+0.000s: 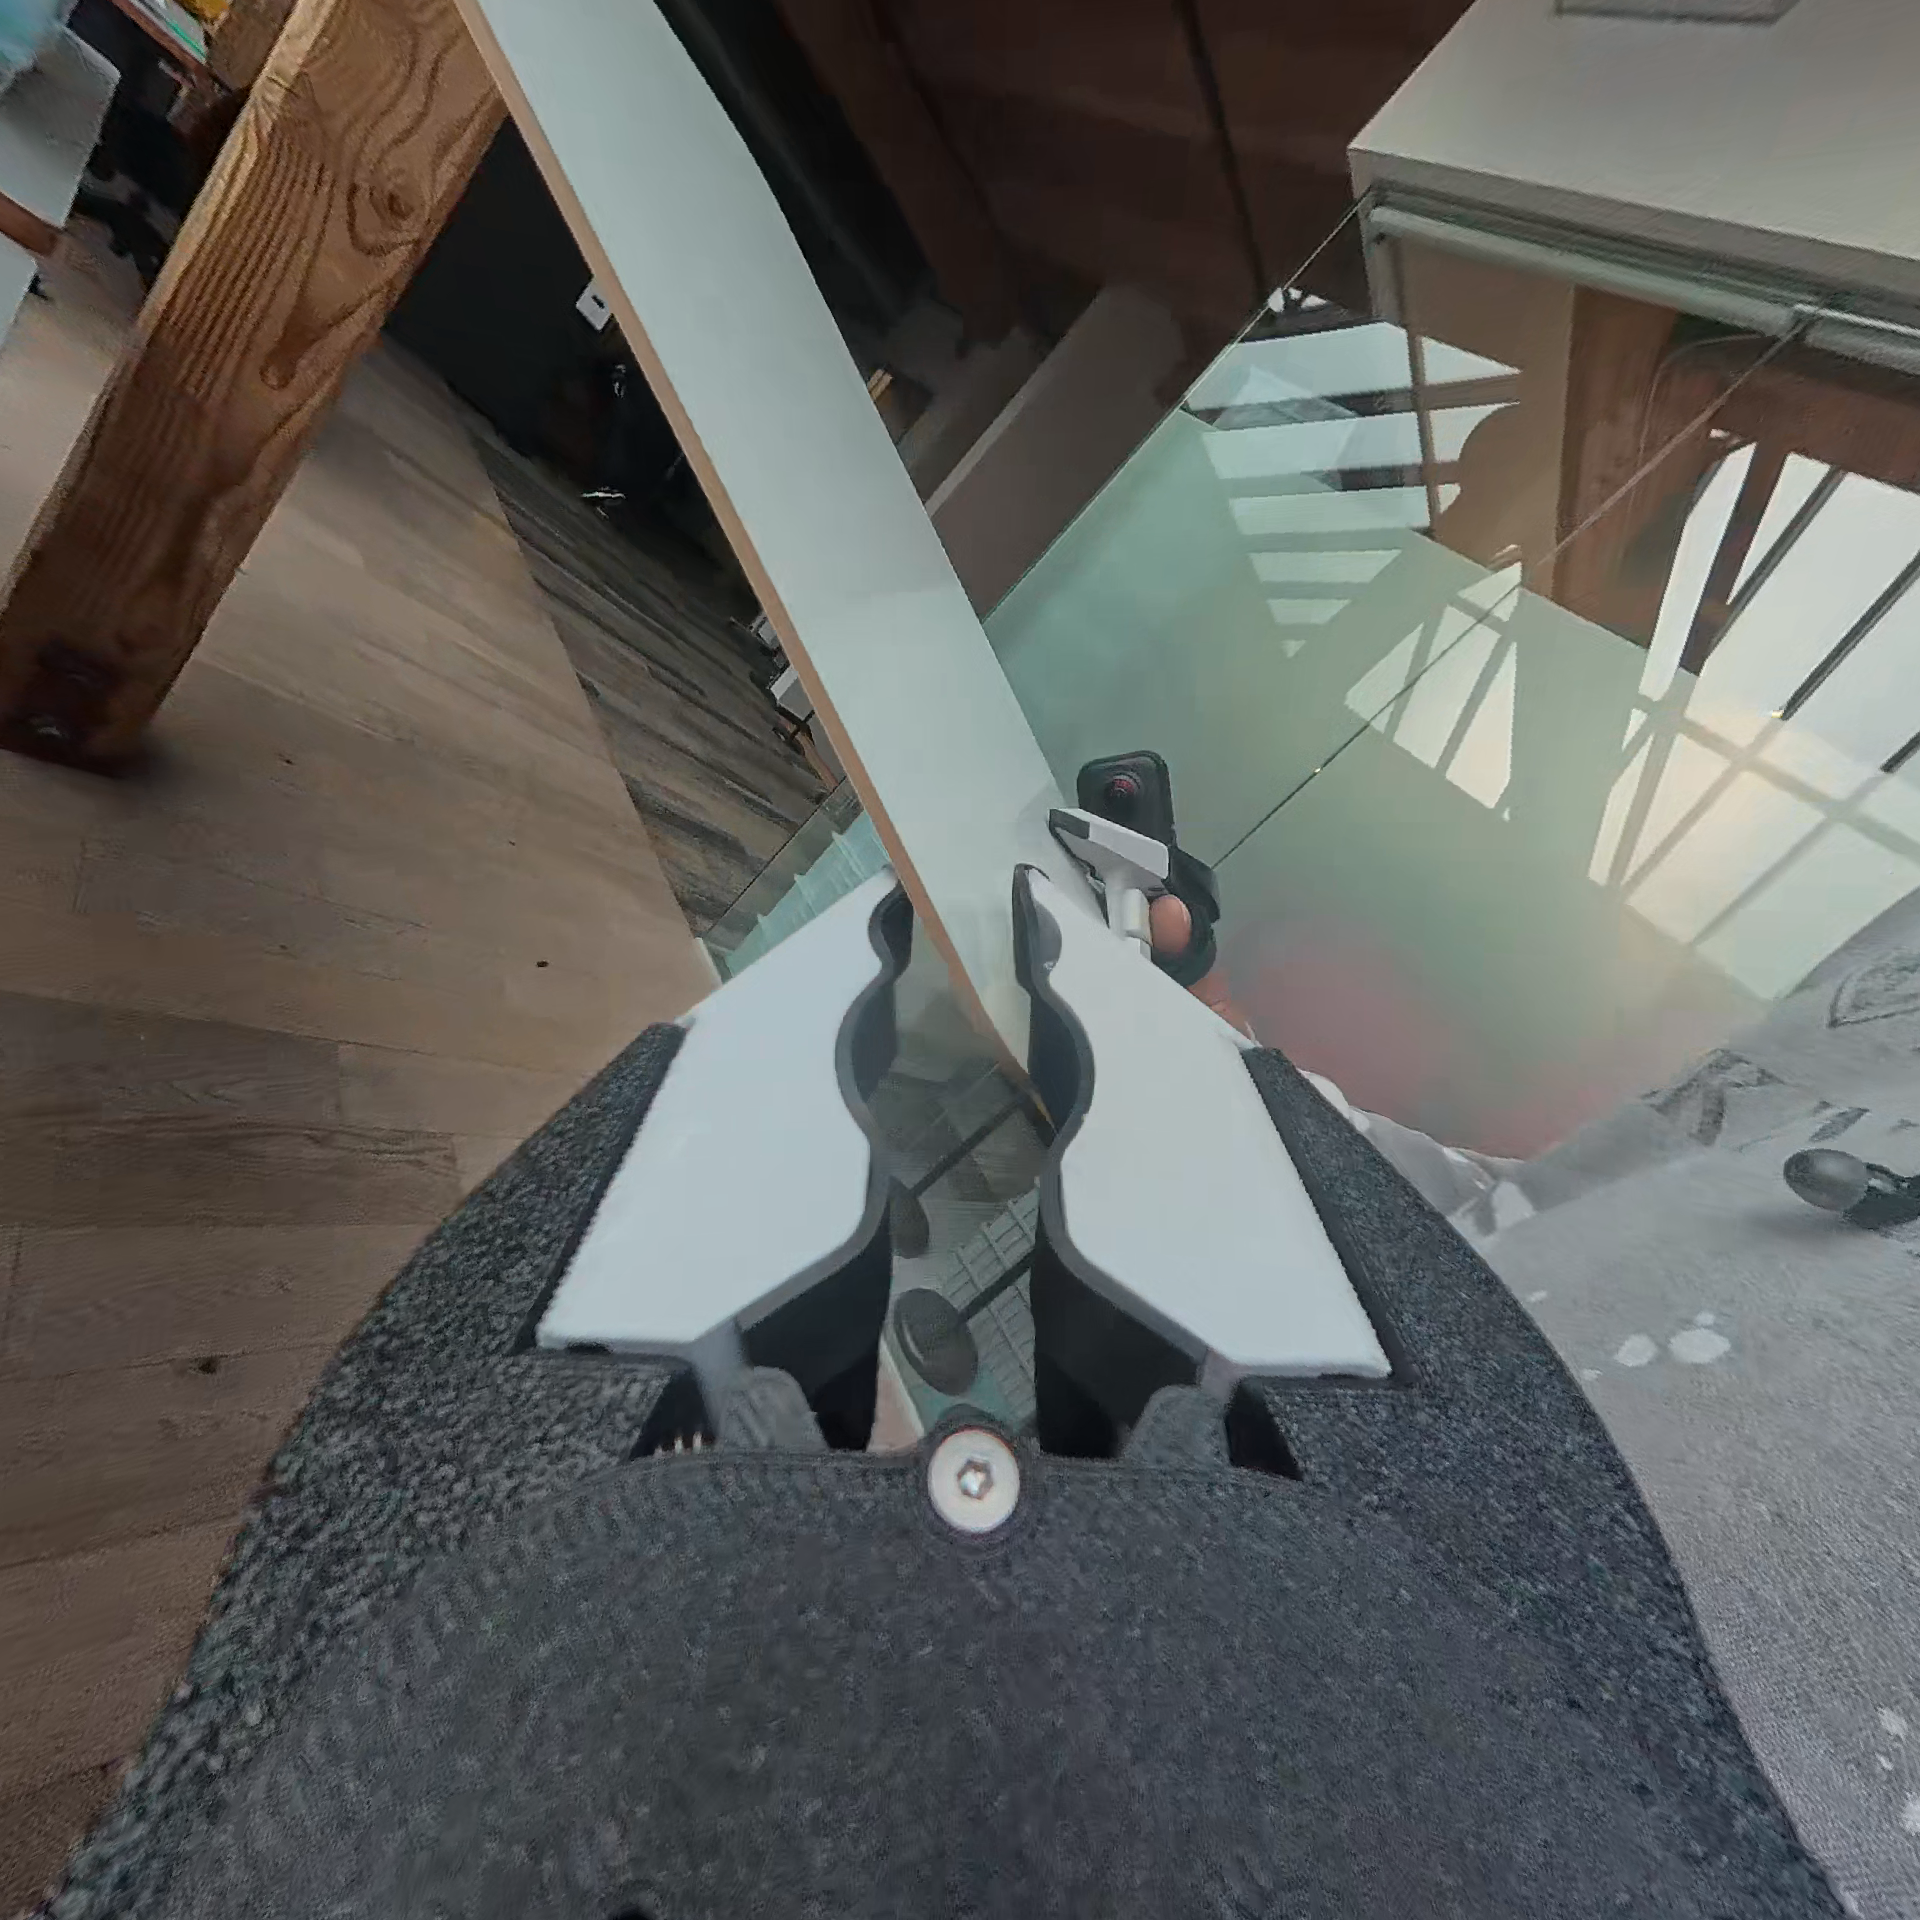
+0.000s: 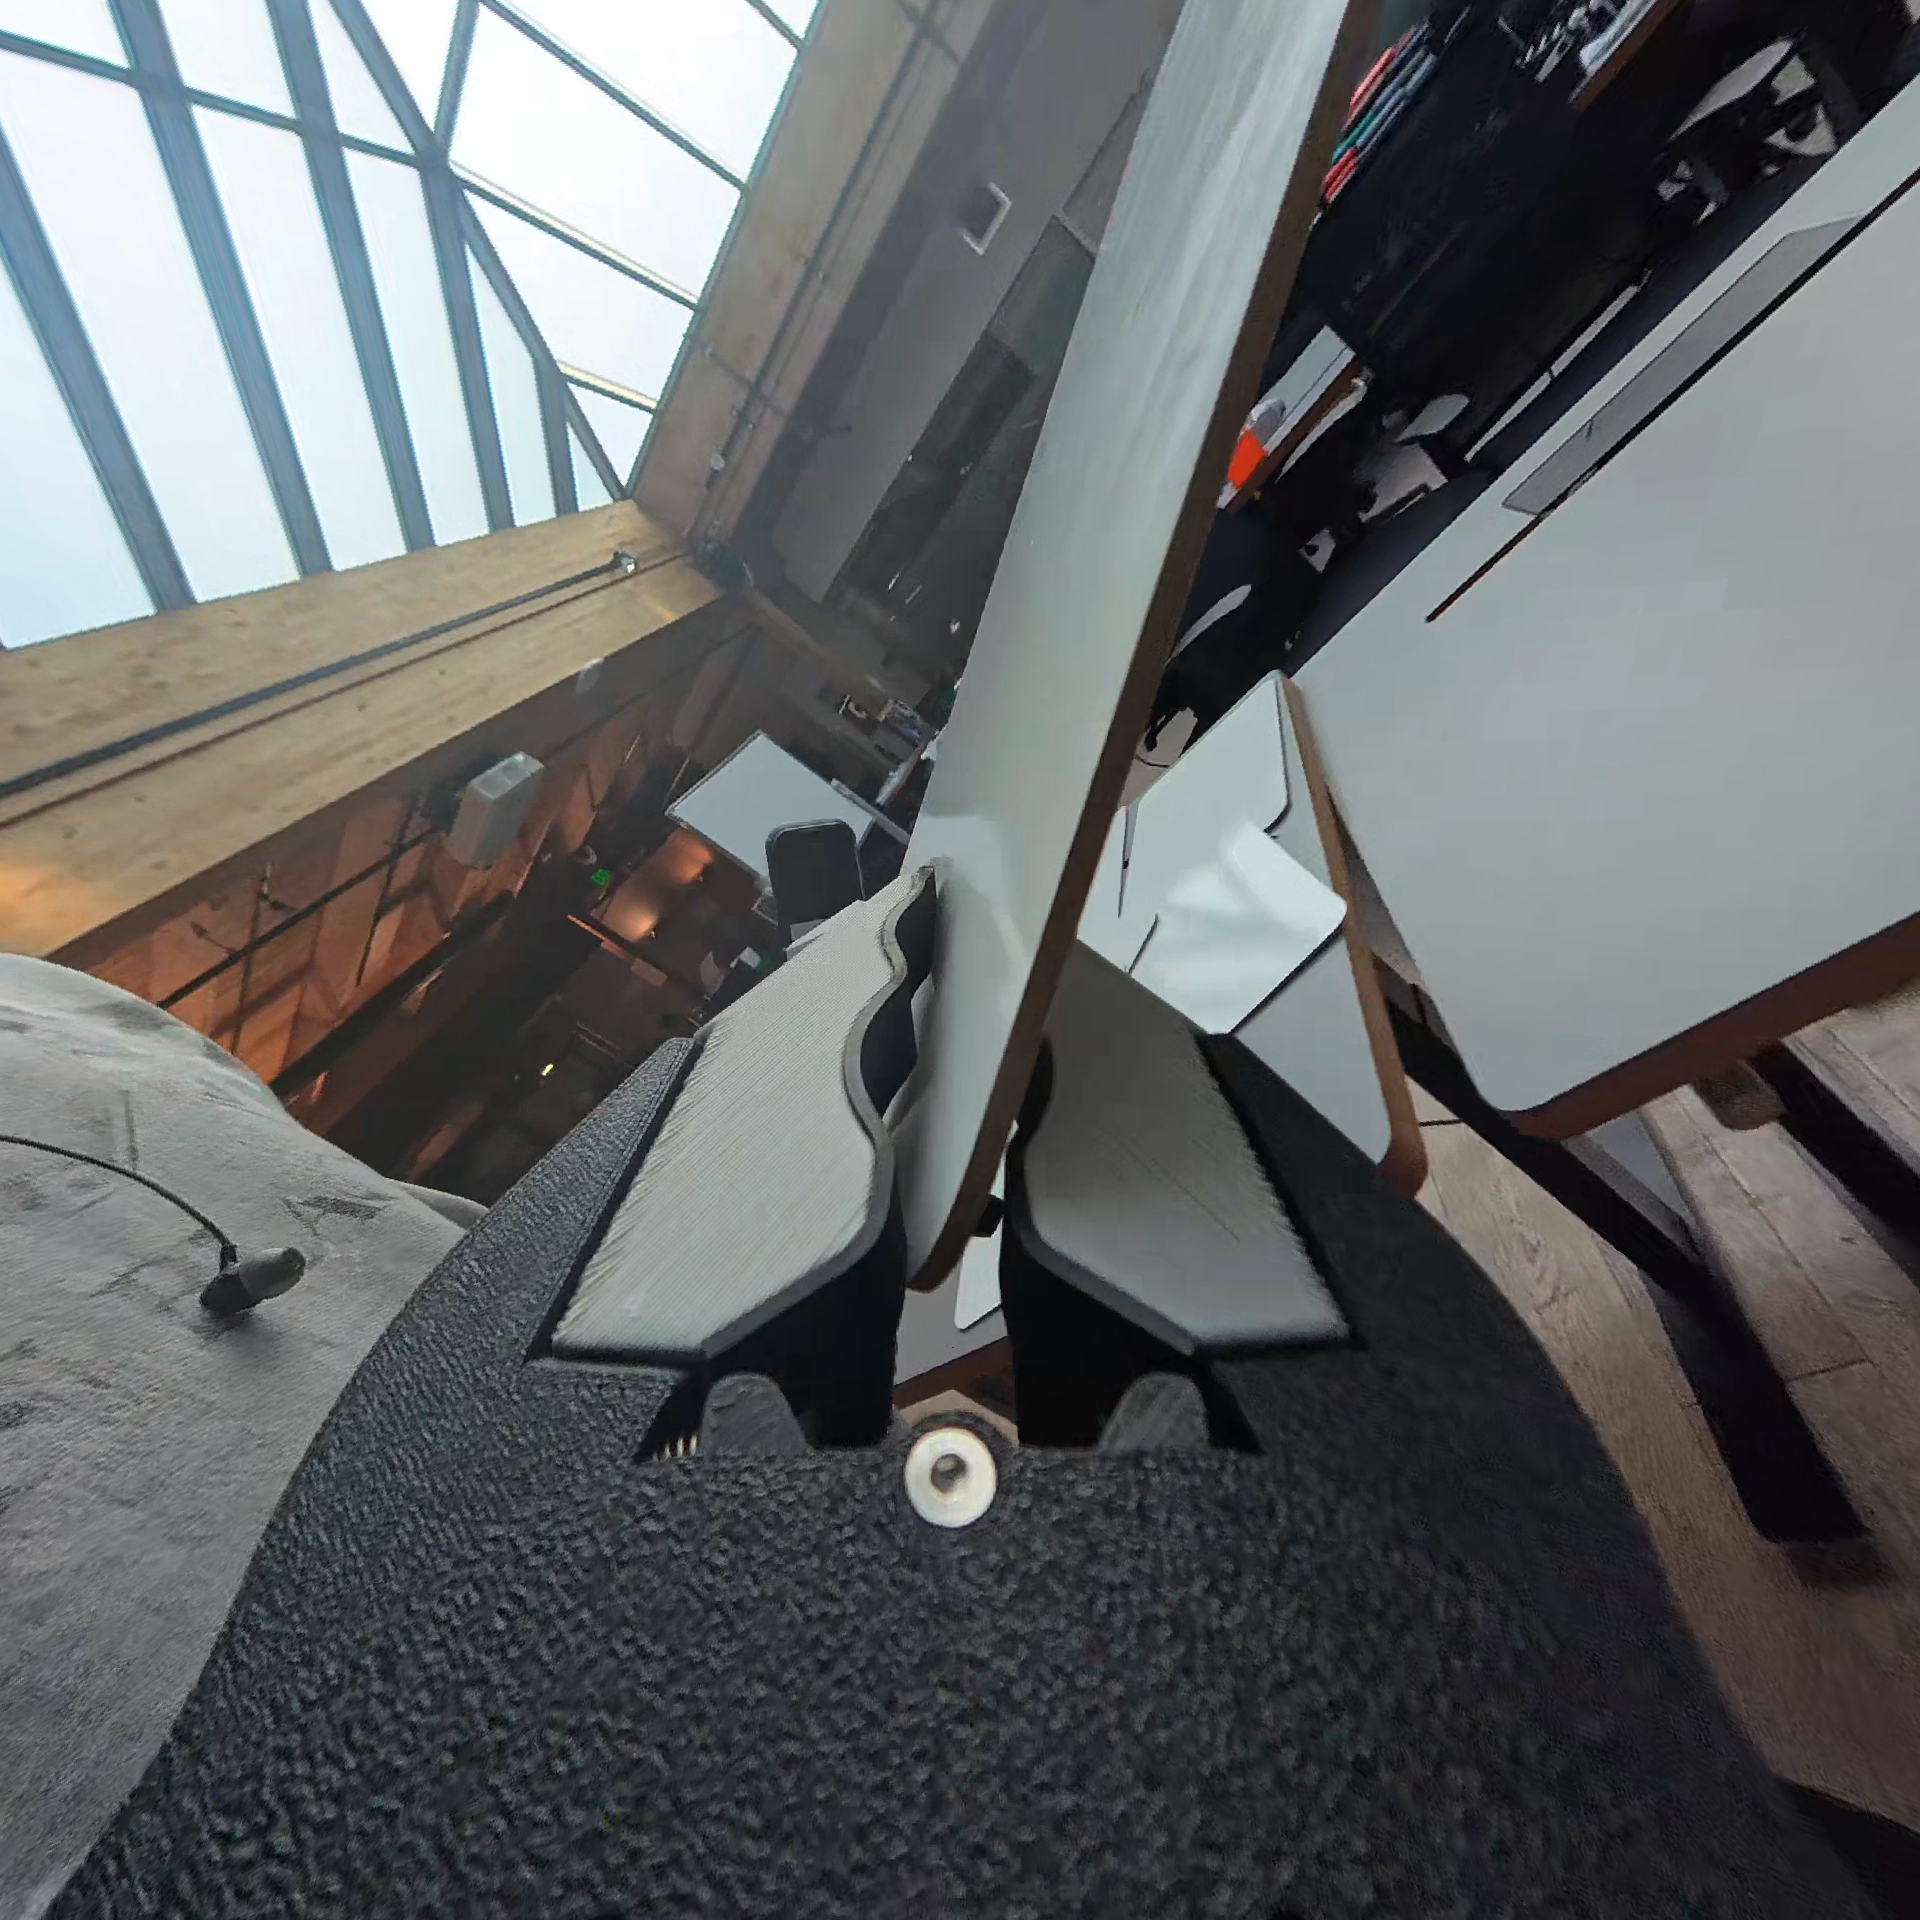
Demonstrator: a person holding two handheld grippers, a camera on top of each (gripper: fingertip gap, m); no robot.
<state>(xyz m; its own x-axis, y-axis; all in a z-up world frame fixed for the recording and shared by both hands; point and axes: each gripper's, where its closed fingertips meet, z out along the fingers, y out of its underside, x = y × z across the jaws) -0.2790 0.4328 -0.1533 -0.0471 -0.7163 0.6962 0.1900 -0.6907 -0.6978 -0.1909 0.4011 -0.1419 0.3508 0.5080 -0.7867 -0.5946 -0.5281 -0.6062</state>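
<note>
Clearly both claws, left claw [image 1: 961,914] and right claw [image 2: 987,935], clamp the white board's [image 1: 790,499] edge.

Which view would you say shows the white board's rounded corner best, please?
The right wrist view: the white board ends in a rounded, brown-edged corner between the right gripper fingers. In the left wrist view the left gripper hides the board's corner; only its long face and edge show.
</note>
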